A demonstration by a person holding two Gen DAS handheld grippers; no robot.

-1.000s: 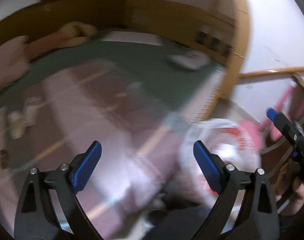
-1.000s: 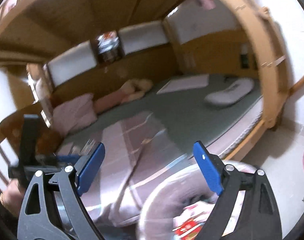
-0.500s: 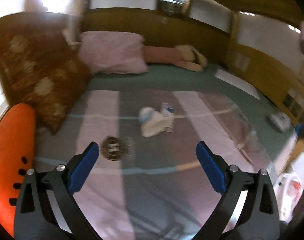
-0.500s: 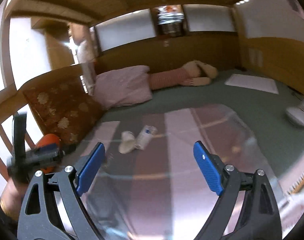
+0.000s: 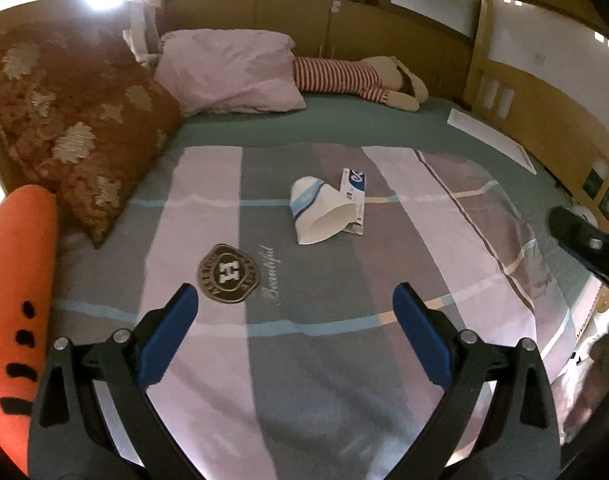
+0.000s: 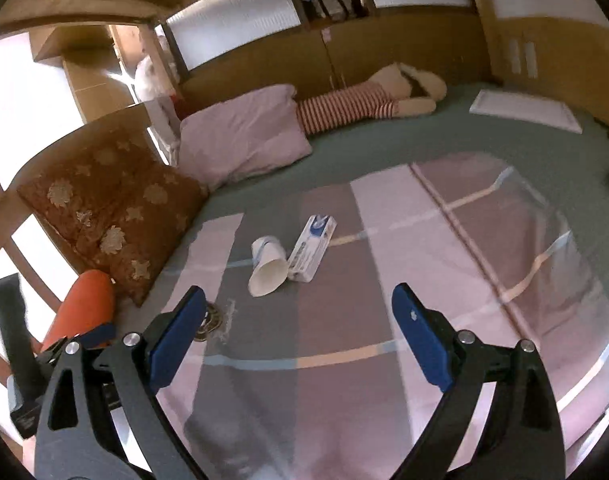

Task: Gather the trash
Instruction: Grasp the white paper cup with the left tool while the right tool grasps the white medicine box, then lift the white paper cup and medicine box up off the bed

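A paper cup (image 5: 319, 212) lay on its side mid-bed, touching a small carton (image 5: 354, 200) on its right, both on the striped quilt (image 5: 304, 340). Both sat ahead of the left tongs (image 5: 294, 332) and right tongs (image 6: 298, 332), which gaped empty. The cup's mouth faced the tongs; neither seemed clearly nearer.

Both wrist views look down across the bed (image 5: 312, 360), sharing its paper cup (image 5: 320, 212).

White blue-banded paper cup (image 5: 318, 212) on pink-and-grey striped bedspread (image 5: 384, 280)
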